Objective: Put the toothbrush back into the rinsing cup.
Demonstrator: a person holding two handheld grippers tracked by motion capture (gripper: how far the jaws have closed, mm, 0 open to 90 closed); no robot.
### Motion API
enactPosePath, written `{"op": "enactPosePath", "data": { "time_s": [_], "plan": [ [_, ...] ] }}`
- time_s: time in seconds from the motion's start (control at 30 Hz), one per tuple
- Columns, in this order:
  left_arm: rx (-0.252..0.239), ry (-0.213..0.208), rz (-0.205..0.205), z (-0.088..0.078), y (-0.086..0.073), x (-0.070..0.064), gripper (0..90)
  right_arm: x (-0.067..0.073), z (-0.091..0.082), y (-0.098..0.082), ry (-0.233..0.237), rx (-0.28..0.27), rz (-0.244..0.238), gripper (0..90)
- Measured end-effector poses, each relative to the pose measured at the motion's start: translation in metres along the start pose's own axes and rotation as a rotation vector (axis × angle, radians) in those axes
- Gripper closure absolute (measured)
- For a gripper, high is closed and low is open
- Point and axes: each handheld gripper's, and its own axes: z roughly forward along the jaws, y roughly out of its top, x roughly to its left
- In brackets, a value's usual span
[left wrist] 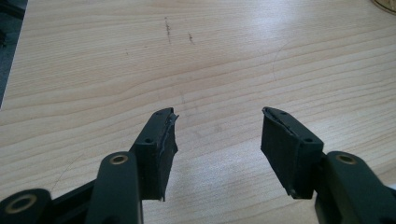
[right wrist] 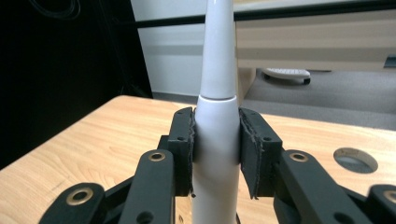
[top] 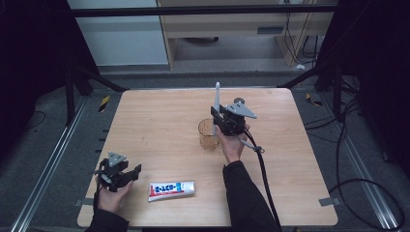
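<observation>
Right gripper [top: 216, 121] clamps the upright toothbrush [right wrist: 215, 116], seemingly over the cup [top: 208, 135] mid-bench; left gripper [left wrist: 217, 140], jaws wide and empty, sits near the front-left corner.

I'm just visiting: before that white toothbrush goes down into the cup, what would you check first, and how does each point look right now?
1. Grip: right gripper has both pads pressed on the white electric toothbrush: ok.
2. Toothbrush upright, head up: ok.
3. Clear cup stands upright on the table: ok.
4. Toothbrush base lined up over the cup mouth: cannot tell, the gripper hides it.
5. Left gripper open, holding nothing, resting apart from the cup: ok.
6. Toothpaste tube lies flat, clear of the cup: ok.
</observation>
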Motion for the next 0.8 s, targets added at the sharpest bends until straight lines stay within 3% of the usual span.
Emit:
{"op": "enactPosePath", "data": {
  "time_s": [0.8],
  "plan": [
    [0.002,0.0,0.001,0.0,0.0,0.0,44.3,-0.001,0.007,-0.021,0.002,0.093,-0.04,67.7]
  ]
}}
